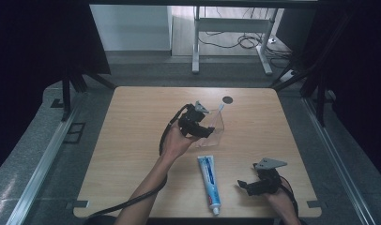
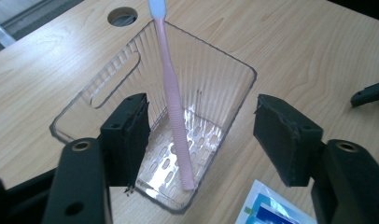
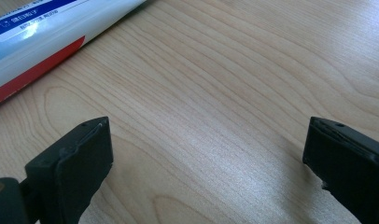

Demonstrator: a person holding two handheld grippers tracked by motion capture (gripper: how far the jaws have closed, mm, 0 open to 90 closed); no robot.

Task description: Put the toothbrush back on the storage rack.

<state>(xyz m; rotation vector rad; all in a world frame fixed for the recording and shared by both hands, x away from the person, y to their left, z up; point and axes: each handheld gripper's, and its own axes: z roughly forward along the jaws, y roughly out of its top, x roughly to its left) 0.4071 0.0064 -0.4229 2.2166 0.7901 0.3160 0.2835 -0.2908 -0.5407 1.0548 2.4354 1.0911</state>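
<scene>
A clear plastic holder (image 1: 215, 133) stands at the middle of the wooden table (image 1: 132, 140). A pink toothbrush (image 1: 221, 108) leans inside it, white head up. In the left gripper view the toothbrush (image 2: 174, 112) rests on the holder's slotted bottom, and the holder's rim (image 2: 246, 88) lies just beyond the jaws. My left gripper (image 1: 205, 127) hovers over the holder's near side, open, its pads clear of the brush handle. A white, blue and red toothpaste tube (image 1: 209, 180) lies flat near the front edge. My right gripper (image 1: 242, 183) rests open to its right, nothing between its jaws (image 3: 206, 149). The tube (image 3: 43, 37) lies ahead at the left.
A round cable hole (image 1: 227, 100) sits in the table near the far edge, behind the holder. A white desk frame (image 1: 231, 42) with cables stands on the floor beyond. Dark curtains and metal rails flank both sides.
</scene>
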